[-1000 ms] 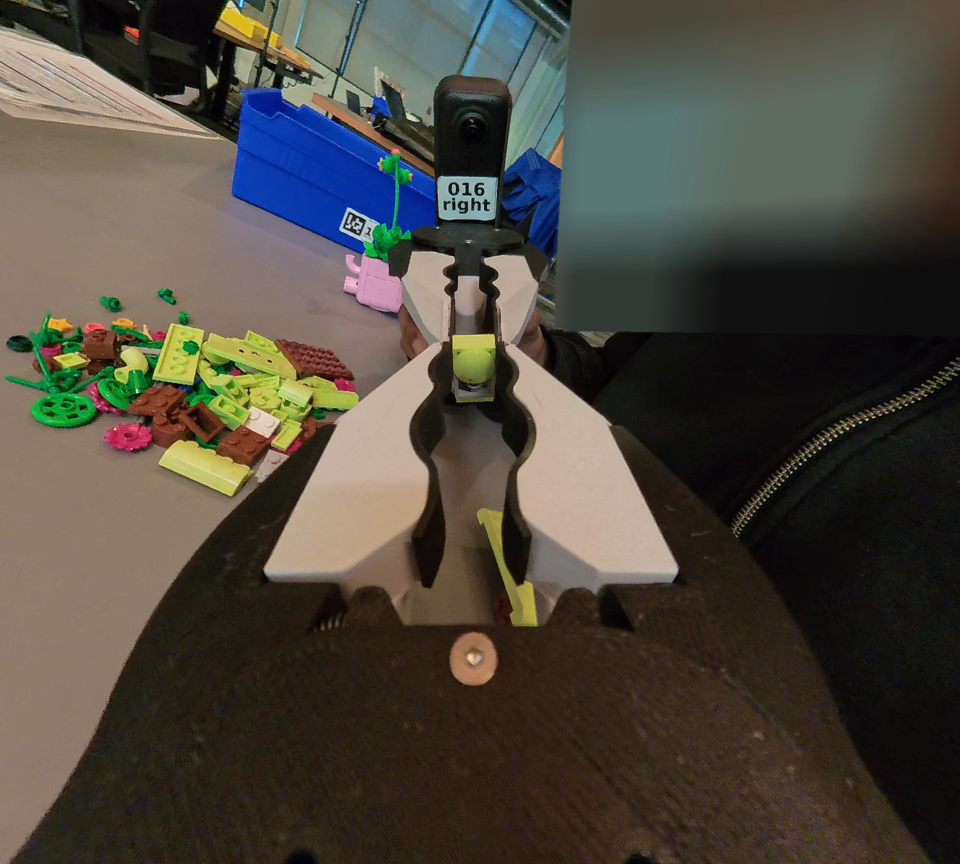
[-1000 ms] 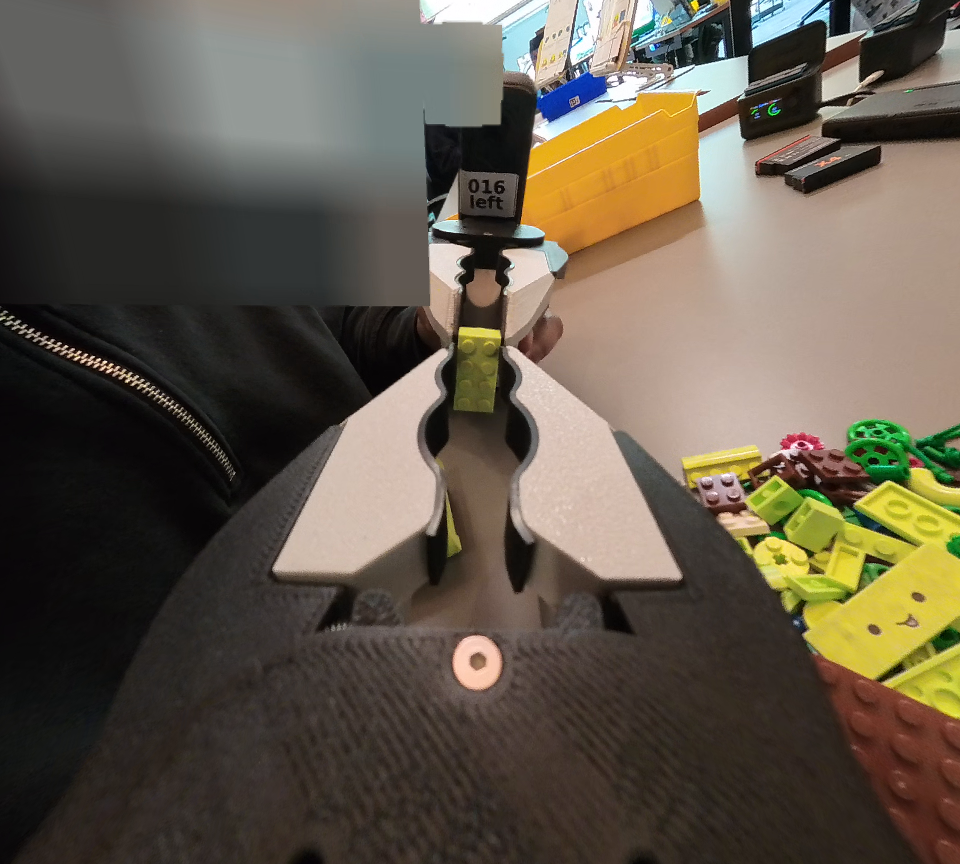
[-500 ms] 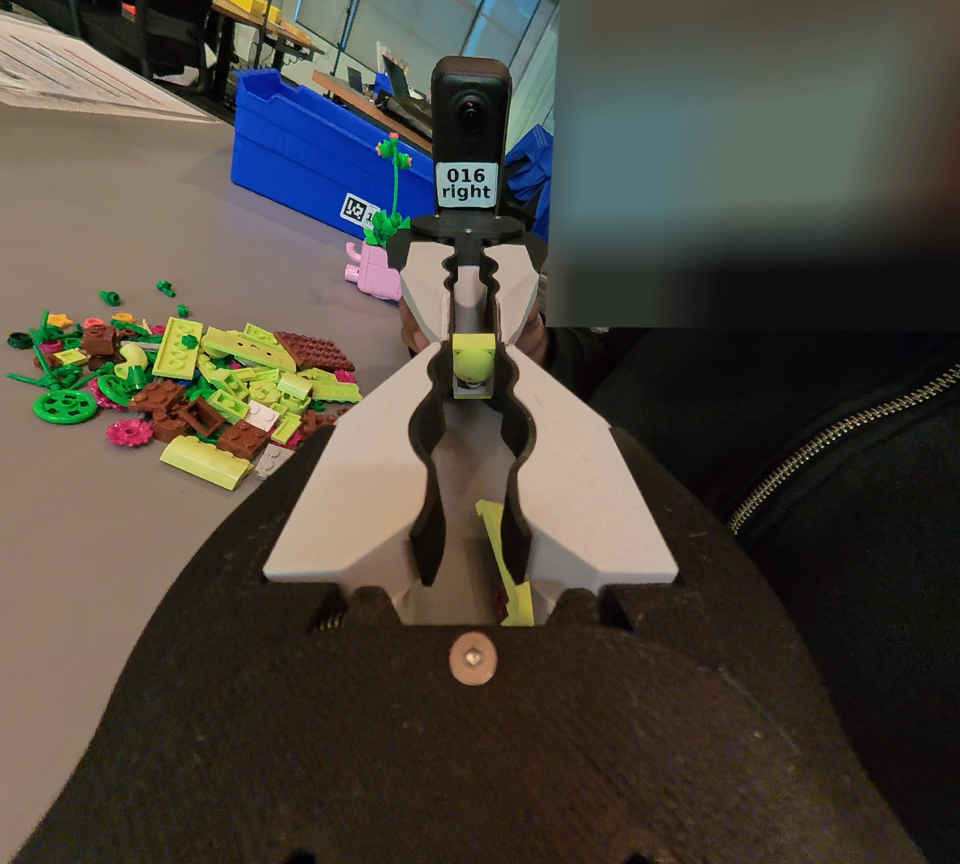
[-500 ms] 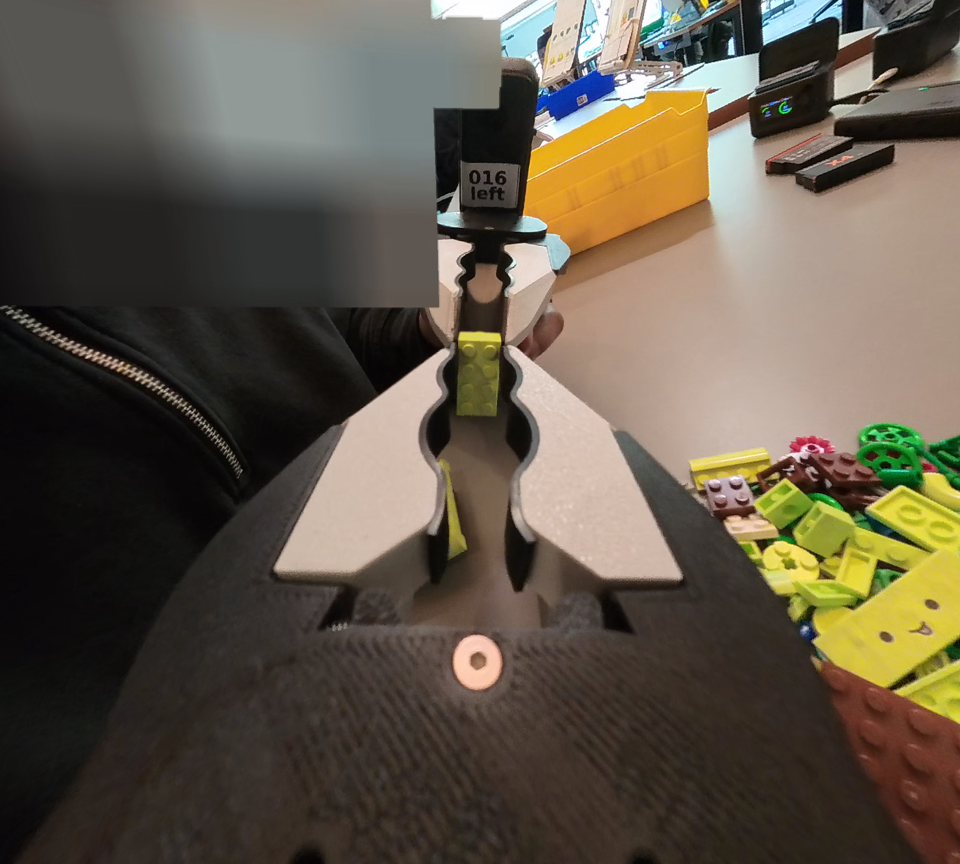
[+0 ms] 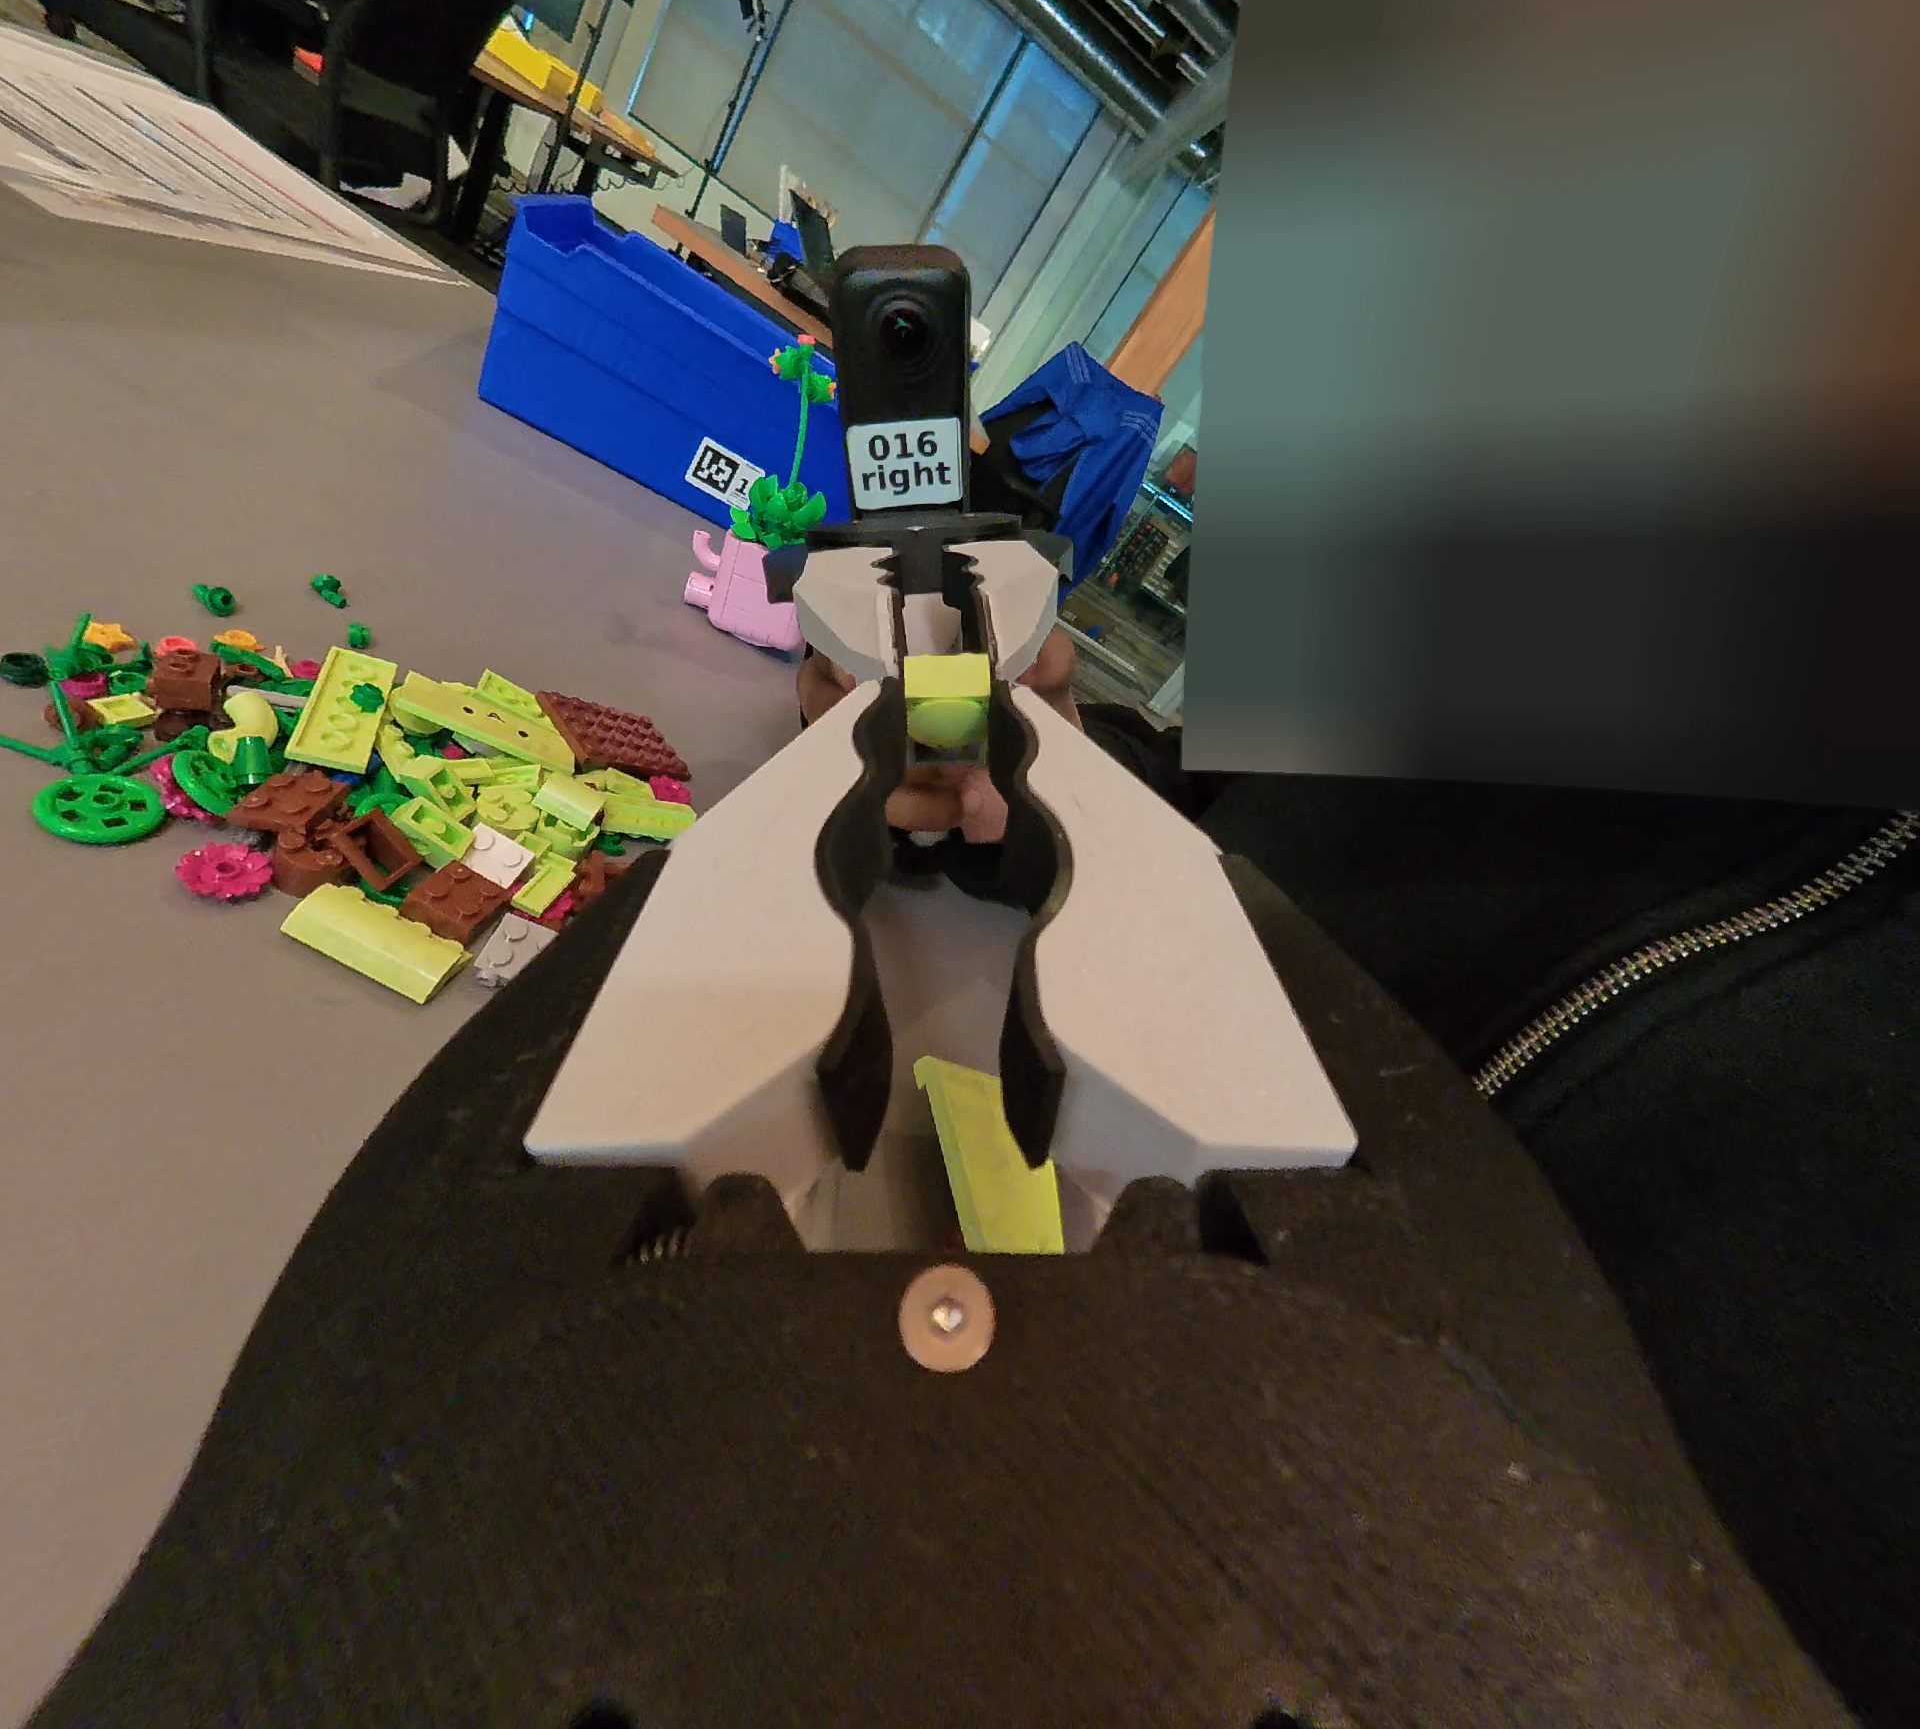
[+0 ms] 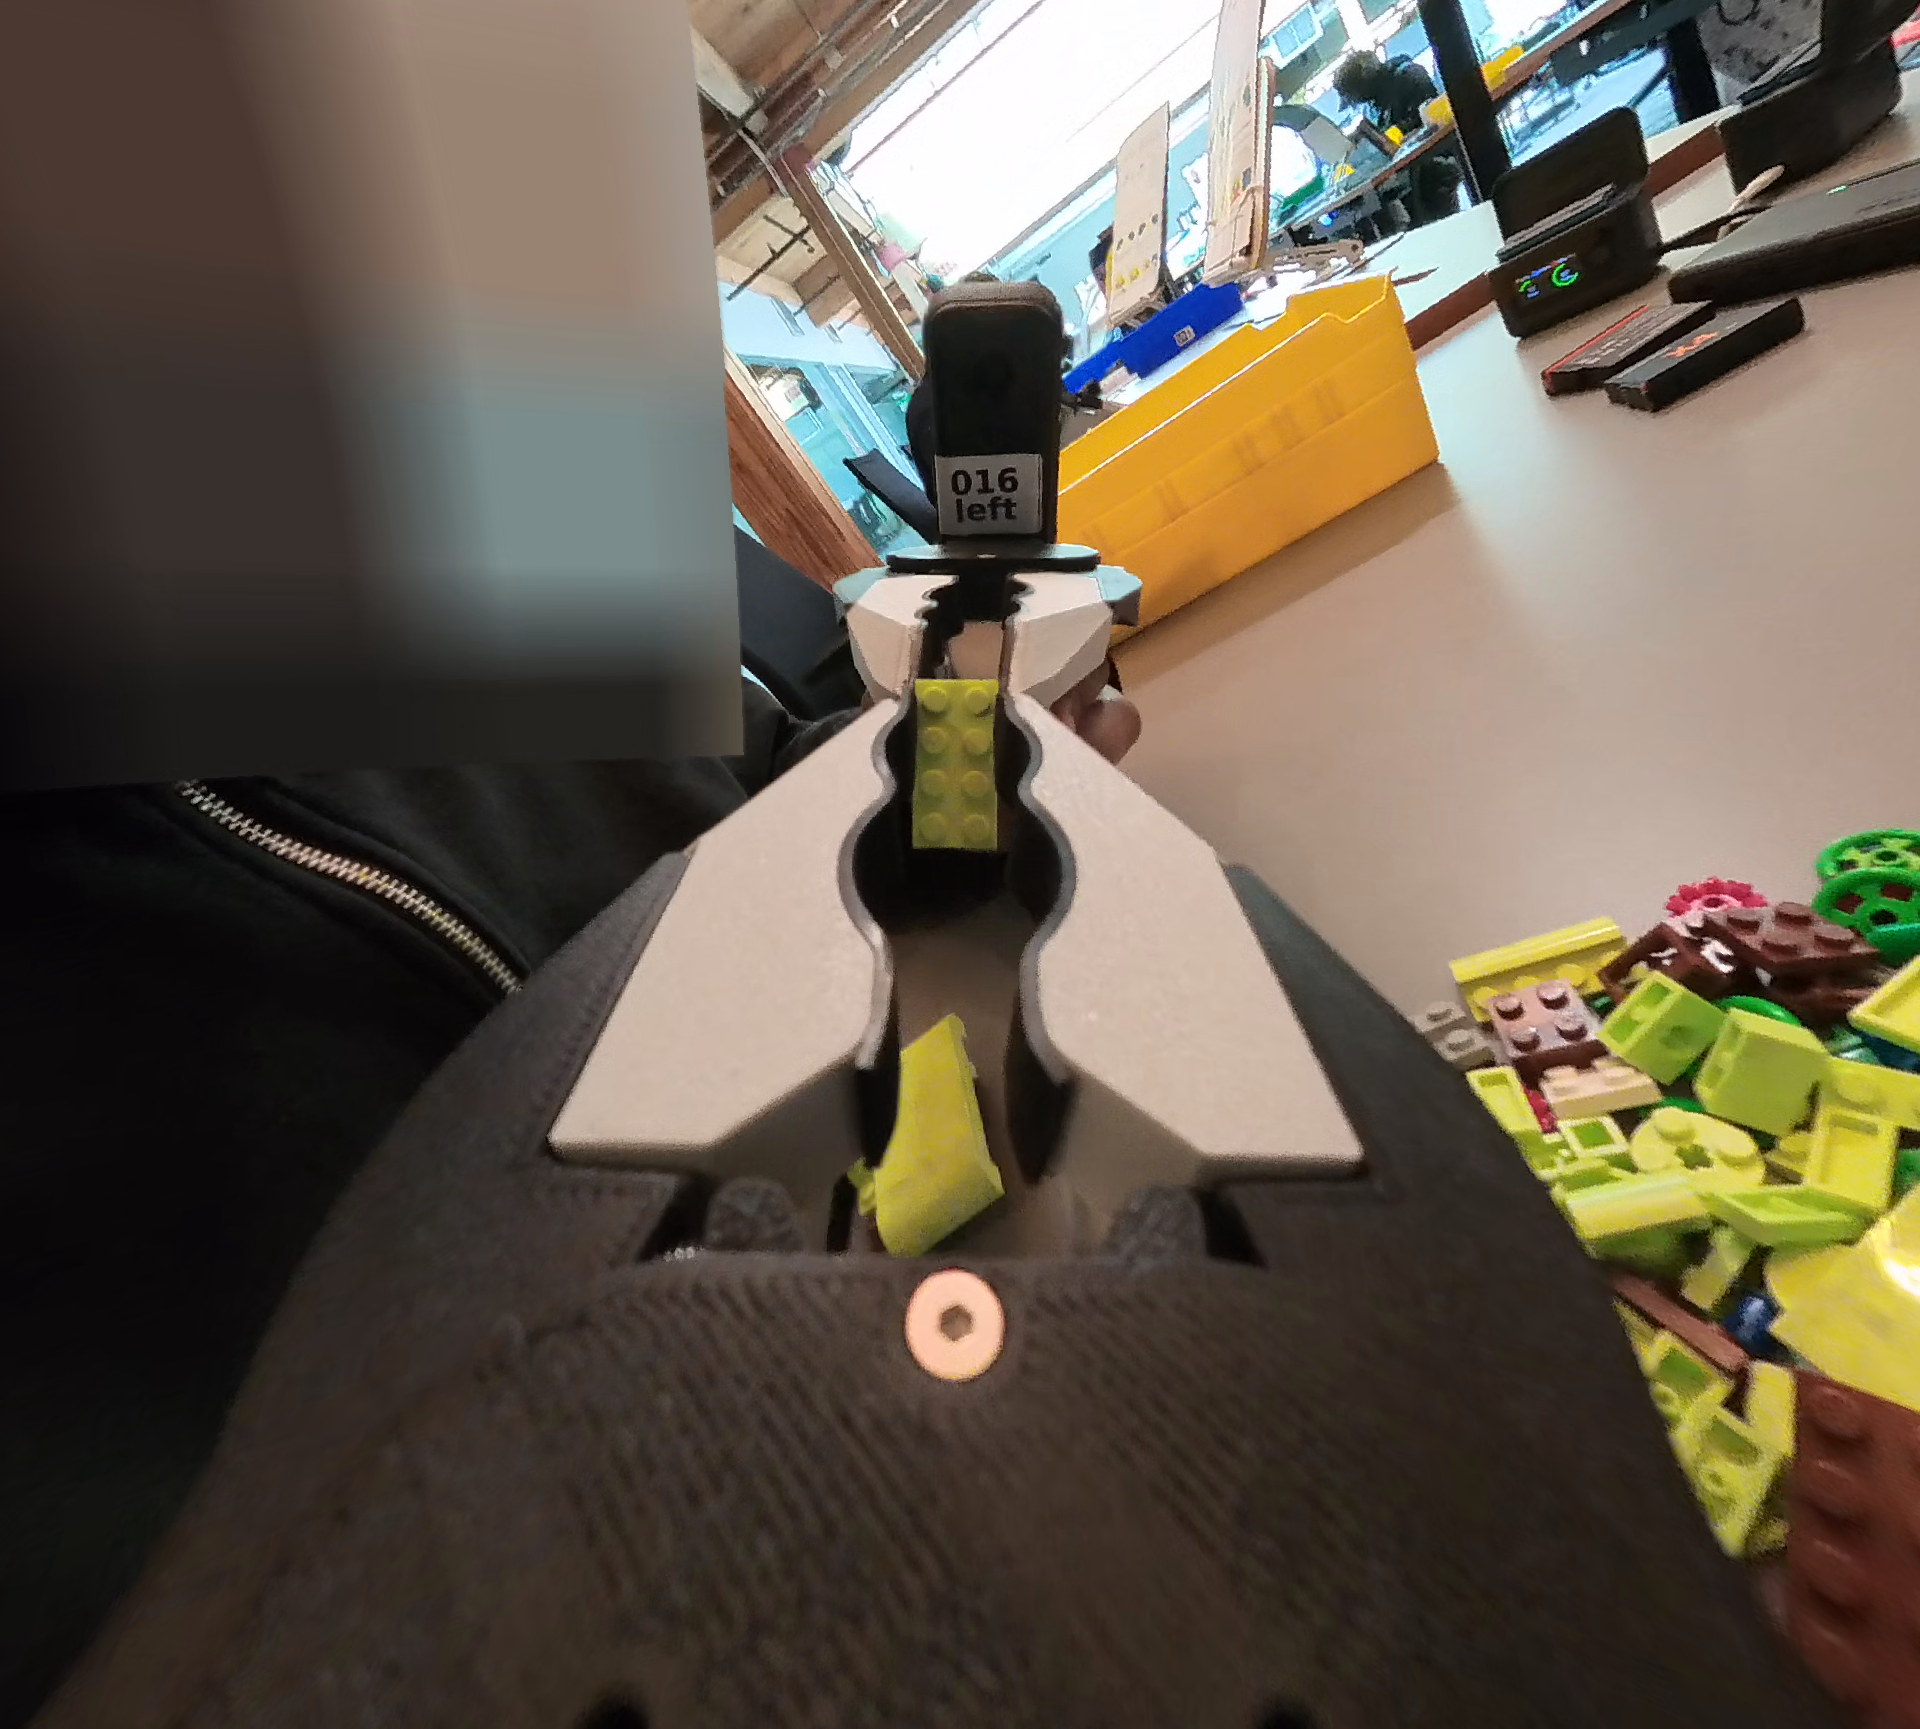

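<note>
Left tongs [image 5: 943, 723] and right tongs [image 6: 956, 770] tip to tip above the bench [image 5: 312, 453], both clamped on 1 lime brick [image 6: 954, 775]; lifted a little since 1 s ago, grips unchanged, brick pile [image 5: 416, 796] beside

Bright window glare behind, soft shadows, wide-angle edge warping (nearest bricks [image 6: 1704, 1430] blurred).

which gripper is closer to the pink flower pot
Right. The pink flower pot stands just beside the right gripper; the left gripper meets it tip to tip, farther from the pot, both with jaws shut on lime pieces.
</note>
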A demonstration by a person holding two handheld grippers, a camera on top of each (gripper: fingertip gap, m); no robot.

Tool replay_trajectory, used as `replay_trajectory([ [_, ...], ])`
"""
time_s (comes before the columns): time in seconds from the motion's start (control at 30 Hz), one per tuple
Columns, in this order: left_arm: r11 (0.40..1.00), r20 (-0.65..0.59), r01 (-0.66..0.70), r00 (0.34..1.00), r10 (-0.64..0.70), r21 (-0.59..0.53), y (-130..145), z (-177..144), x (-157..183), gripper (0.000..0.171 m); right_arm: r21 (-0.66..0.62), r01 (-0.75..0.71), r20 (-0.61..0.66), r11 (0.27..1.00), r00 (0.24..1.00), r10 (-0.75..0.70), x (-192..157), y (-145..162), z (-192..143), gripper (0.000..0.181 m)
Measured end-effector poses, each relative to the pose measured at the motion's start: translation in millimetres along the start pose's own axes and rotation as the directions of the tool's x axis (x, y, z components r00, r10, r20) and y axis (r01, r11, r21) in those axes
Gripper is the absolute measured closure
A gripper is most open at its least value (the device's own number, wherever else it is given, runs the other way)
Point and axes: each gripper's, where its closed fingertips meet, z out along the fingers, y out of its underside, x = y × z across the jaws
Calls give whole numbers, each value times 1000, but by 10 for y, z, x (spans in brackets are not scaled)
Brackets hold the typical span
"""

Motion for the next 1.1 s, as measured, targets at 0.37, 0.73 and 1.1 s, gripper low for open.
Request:
replay_trajectory([
  [0.37,1000,31,-3,1000,2,31,-49,-67,-98,159,44,-11,-42,999,999,13,135,-47,-65,147],
  [0.73,1000,49,23,999,-23,10,11,-36,-131,159,-28,11,-61,1000,998,-13,144,83,36,167],
  [1.1,997,35,48,998,-51,62,-41,-1,-89,159,56,-44,-25,997,999,45,96,-31,11,169],
])
